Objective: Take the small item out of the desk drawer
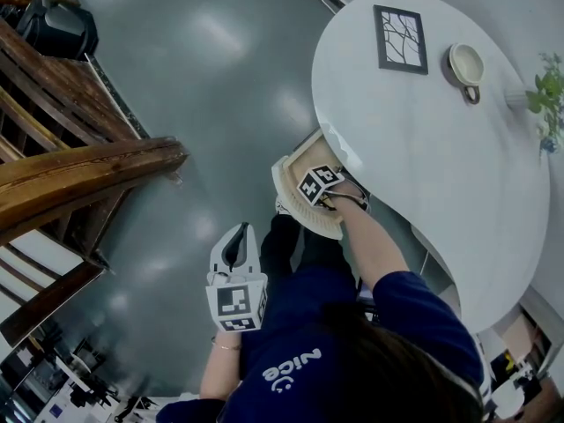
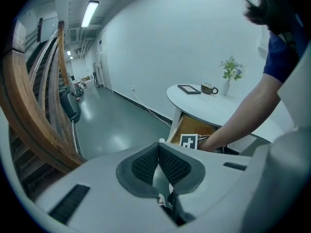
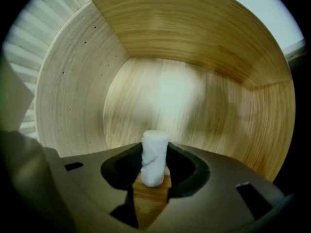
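The wooden desk drawer [image 1: 295, 161] stands pulled out from under the white round table [image 1: 423, 157]. My right gripper [image 1: 310, 203] reaches steeply down into it, its marker cube on top. In the right gripper view a small white cylinder [image 3: 154, 154] stands upright on the drawer floor [image 3: 160, 91] between the dark pads [image 3: 183, 171], which touch it on both sides; the right gripper [image 3: 153, 173] is shut on it. My left gripper [image 1: 236, 241] hangs over the floor, left of the drawer, away from it. Its pads meet in the left gripper view [image 2: 158, 152], with nothing between them.
On the table stand a framed picture [image 1: 401, 39], a cup [image 1: 466, 63] and a small plant [image 1: 548, 95]. A wooden stair railing [image 1: 79, 174] runs along the left. Grey floor [image 1: 211, 77] lies between railing and table. The drawer's walls [image 3: 73, 81] close round the right gripper.
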The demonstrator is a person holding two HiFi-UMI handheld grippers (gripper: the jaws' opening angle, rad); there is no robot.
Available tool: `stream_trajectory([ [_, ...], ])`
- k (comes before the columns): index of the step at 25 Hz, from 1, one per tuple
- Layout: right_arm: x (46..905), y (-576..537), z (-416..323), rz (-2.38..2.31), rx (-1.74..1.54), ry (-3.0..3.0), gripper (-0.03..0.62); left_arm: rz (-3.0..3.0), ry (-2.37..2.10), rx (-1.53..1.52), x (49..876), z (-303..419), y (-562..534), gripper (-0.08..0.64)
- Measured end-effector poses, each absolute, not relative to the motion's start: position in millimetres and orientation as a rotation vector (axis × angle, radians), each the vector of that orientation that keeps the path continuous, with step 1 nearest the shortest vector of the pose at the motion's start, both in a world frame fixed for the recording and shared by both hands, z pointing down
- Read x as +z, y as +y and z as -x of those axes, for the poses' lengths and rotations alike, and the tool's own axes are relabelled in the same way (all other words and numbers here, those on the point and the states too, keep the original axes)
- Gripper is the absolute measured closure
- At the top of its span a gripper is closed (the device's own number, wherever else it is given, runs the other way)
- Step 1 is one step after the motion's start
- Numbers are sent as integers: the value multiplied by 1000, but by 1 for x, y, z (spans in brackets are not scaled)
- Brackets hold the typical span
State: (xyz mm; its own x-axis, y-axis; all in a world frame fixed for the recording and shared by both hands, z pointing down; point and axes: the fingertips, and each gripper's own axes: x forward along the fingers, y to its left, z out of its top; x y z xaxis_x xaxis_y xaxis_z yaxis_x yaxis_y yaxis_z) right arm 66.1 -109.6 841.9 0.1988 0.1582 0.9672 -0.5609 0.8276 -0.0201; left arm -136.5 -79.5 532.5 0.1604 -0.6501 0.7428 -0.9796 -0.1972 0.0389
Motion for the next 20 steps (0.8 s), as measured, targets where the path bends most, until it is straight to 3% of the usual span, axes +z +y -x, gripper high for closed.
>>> stream_trajectory([
  [20, 807, -109, -43, -445, 505, -1380, 448, -1914, -1534, 670, 529, 143, -90, 555],
])
